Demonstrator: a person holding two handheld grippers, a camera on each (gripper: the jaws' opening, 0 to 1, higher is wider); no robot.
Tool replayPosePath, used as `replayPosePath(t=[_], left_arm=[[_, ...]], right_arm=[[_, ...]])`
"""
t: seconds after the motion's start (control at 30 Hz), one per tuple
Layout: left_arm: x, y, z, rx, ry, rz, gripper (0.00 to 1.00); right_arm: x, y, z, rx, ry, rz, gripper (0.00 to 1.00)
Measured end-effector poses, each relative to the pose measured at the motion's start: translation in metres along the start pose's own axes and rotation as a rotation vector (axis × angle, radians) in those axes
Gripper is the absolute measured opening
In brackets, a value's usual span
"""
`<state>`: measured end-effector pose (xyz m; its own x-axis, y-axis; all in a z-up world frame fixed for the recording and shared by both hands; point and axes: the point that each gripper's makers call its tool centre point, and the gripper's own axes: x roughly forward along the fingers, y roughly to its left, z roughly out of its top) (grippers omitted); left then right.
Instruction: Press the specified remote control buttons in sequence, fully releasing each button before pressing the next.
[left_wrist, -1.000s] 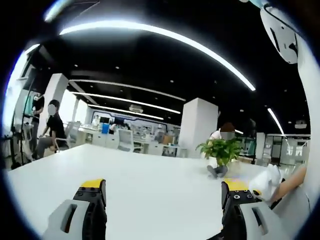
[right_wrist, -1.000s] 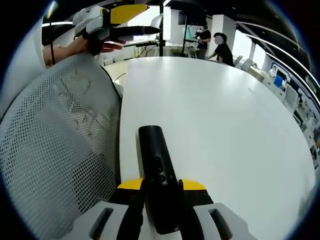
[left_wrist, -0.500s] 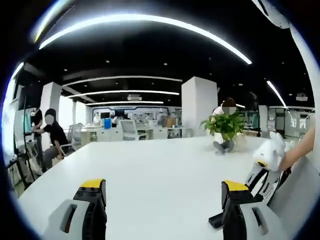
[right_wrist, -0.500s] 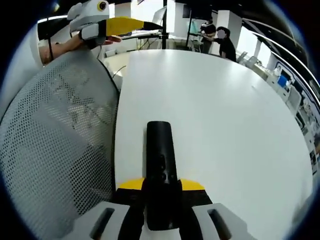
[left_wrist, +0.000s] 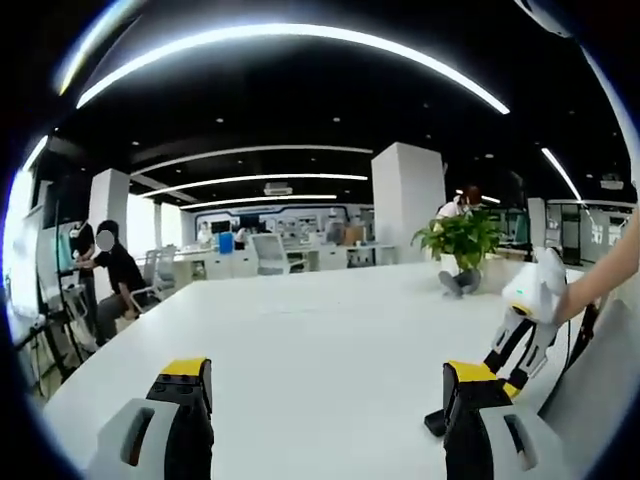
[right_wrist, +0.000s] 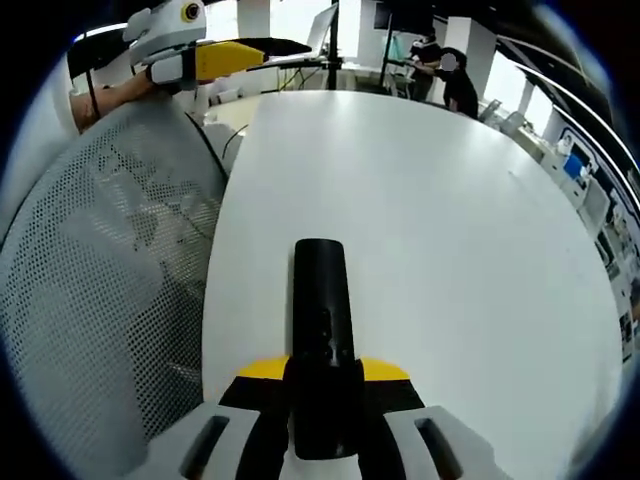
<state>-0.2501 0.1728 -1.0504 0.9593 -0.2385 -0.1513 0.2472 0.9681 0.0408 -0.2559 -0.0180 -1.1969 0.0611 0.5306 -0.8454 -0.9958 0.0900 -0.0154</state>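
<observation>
Right gripper (right_wrist: 322, 385) clamped on black remote control (right_wrist: 322, 330), jaws tight against both sides of its lower half. Remote pointing straight ahead along the jaws, button face up, small buttons visible mid-body, far end out over white table (right_wrist: 420, 220). Cannot tell whether remote touches the tabletop or sits just above it. Grey mesh chair back (right_wrist: 90, 300) just beside table edge, left in right gripper view. Left gripper (right_wrist: 215, 58) far up at top left in that view, yellow-tipped, held by a hand (right_wrist: 105, 95), well apart from remote.

Left gripper (left_wrist: 325, 400) jaws wide apart, nothing between them, raised above table (left_wrist: 300, 340) in left gripper view. Right gripper (left_wrist: 525, 325) in from the right there, white body, yellow tips, low near the table edge, black end of remote (left_wrist: 436, 422) poking out beside left gripper's right jaw. Potted plant (left_wrist: 462, 245) on far side of table. Seated person (left_wrist: 115, 285) at far left, another person (left_wrist: 462, 205) behind plant. White column (left_wrist: 408, 195) and curved ceiling light strips (left_wrist: 300, 40) in background.
</observation>
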Motion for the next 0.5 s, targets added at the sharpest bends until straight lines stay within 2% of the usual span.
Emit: replayPosePath(t=[0.5], left_arm=[[0.000,0.007,-0.004,-0.008,0.020,0.020,1.00]], right_arm=[[-0.002,-0.023,-0.002,-0.024,0.037,0.013,0.22]])
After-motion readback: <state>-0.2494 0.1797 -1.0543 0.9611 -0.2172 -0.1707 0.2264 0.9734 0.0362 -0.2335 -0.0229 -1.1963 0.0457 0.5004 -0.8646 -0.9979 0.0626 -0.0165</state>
